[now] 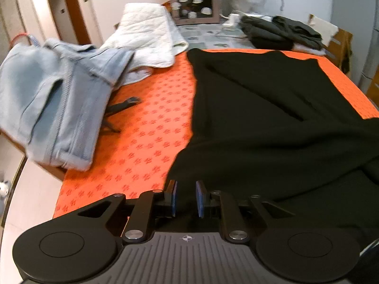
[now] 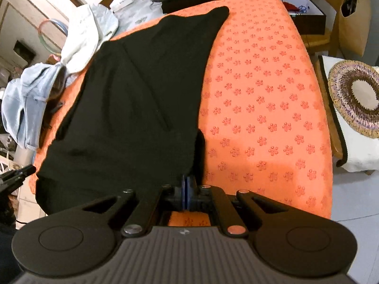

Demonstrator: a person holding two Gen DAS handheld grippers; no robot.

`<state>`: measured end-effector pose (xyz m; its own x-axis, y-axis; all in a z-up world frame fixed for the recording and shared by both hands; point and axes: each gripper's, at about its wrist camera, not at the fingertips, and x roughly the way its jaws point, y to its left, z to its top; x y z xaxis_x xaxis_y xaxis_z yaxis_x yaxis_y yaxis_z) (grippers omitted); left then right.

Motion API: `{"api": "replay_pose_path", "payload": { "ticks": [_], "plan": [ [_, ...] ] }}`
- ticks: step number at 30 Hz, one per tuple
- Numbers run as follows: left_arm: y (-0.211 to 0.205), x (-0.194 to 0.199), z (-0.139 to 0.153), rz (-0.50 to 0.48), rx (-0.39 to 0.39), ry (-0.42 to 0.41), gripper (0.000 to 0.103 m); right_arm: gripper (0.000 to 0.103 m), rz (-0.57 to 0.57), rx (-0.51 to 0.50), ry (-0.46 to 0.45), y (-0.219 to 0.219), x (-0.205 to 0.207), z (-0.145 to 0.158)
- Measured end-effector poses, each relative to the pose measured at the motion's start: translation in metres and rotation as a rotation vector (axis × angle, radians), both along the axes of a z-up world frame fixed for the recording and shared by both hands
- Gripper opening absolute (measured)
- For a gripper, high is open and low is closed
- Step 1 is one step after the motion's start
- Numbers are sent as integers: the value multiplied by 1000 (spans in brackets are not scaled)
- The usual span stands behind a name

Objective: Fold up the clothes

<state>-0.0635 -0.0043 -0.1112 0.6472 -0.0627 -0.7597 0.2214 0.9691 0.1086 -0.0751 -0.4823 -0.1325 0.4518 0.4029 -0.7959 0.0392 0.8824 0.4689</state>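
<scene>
A black garment [image 1: 272, 118] lies spread on the orange patterned table cover [image 1: 146, 127]. In the left wrist view, my left gripper [image 1: 186, 197] is open, its blue pads apart, at the garment's near left edge with nothing between them. In the right wrist view the same black garment [image 2: 142, 99] runs from the far edge to the near edge. My right gripper [image 2: 188, 190] is shut on the garment's near right edge, and the cloth bunches up just above the pads.
Light blue jeans [image 1: 54, 101] hang over the table's left edge beside a white quilted cloth [image 1: 146, 37]. A black tool [image 1: 123, 106] lies next to the jeans. Dark folded clothes [image 1: 279, 32] sit at the back. A round woven mat [image 2: 357, 97] lies right of the table.
</scene>
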Motion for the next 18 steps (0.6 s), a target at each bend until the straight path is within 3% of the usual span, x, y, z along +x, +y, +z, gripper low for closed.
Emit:
{"api": "replay_pose_path", "payload": {
  "ticks": [3, 6, 13, 18],
  "plan": [
    [-10, 3, 2, -54, -4, -4, 28, 3, -22, 16, -27, -4, -6, 7],
    [-22, 7, -1, -128, 1, 6, 34, 3, 6, -53, 25, -1, -9, -3],
    [-50, 12, -24, -264, 43, 65, 38, 8, 17, -95, 39, 5, -23, -11],
    [-64, 15, -37, -298, 55, 80, 39, 23, -56, -78, -26, -9, -11, -4]
  ]
}}
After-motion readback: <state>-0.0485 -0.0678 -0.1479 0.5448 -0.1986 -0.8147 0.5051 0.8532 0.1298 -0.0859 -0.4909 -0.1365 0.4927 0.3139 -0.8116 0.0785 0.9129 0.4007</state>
